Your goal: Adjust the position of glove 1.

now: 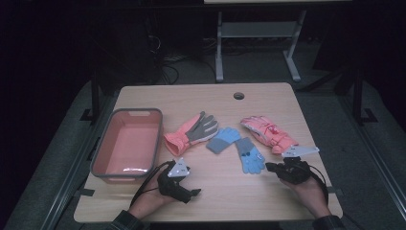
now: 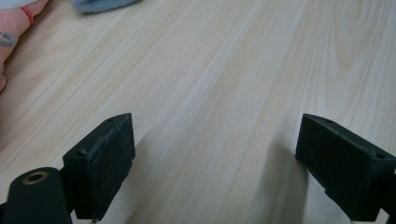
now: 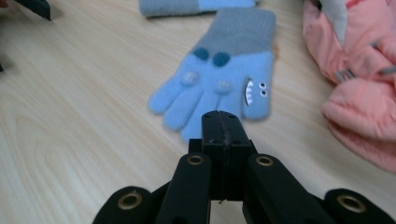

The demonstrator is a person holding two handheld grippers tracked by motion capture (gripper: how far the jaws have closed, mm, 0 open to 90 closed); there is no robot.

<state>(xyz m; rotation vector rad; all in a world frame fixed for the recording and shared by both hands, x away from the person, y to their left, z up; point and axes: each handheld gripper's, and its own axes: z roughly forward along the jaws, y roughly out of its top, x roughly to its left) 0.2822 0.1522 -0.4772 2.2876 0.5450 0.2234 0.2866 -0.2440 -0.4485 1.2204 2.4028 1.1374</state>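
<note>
Four gloves (image 1: 249,155) lie beside one pink bin (image 1: 128,143).

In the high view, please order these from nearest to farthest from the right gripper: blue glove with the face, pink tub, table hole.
From the right gripper:
1. Blue glove with the face, just left of it.
2. Table hole, near the far edge.
3. Pink tub, at the left side.

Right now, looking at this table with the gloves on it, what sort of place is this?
Probably a lab or workshop set up for recording handling tasks, not a home. A plain wooden table stands on grey carpet, a tangle of cables lies on the floor behind it, and a bare-framed workbench stands beyond in a dark room.
</note>
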